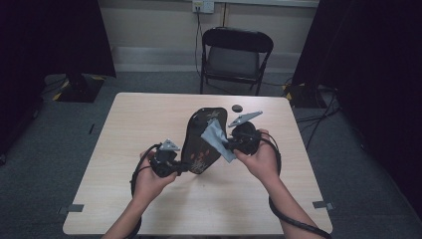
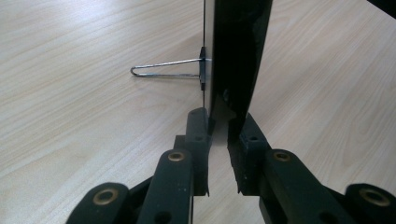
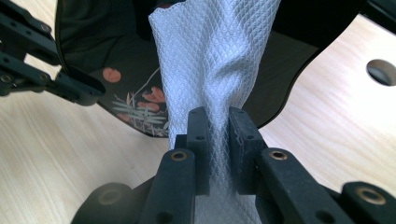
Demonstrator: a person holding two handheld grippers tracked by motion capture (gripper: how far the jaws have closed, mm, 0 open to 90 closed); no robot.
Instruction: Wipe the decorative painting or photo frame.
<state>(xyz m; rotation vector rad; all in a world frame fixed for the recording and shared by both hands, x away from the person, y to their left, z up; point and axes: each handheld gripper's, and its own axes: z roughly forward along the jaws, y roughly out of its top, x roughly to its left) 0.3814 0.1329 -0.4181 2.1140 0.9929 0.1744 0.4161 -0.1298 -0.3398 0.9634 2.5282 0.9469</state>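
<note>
A black curved tray (image 1: 196, 144) with a red and green flower pattern stands on edge, tilted, over the middle of the table. My left gripper (image 1: 181, 167) is shut on its lower edge; in the left gripper view the jaws (image 2: 219, 126) pinch the thin black tray (image 2: 238, 46), and a wire loop (image 2: 159, 70) sticks out from its left side. My right gripper (image 1: 230, 144) is shut on a pale blue-grey cloth (image 1: 216, 137). In the right gripper view the cloth (image 3: 210, 60) rises from between the jaws (image 3: 217, 121) and lies against the tray (image 3: 102, 56), where the left gripper (image 3: 79, 88) also shows.
The light wooden table (image 1: 149, 129) has a small dark round disc (image 1: 237, 108) lying behind the tray, the same disc (image 3: 383, 72) at the right in the right gripper view. A black folding chair (image 1: 236, 55) stands beyond the far edge.
</note>
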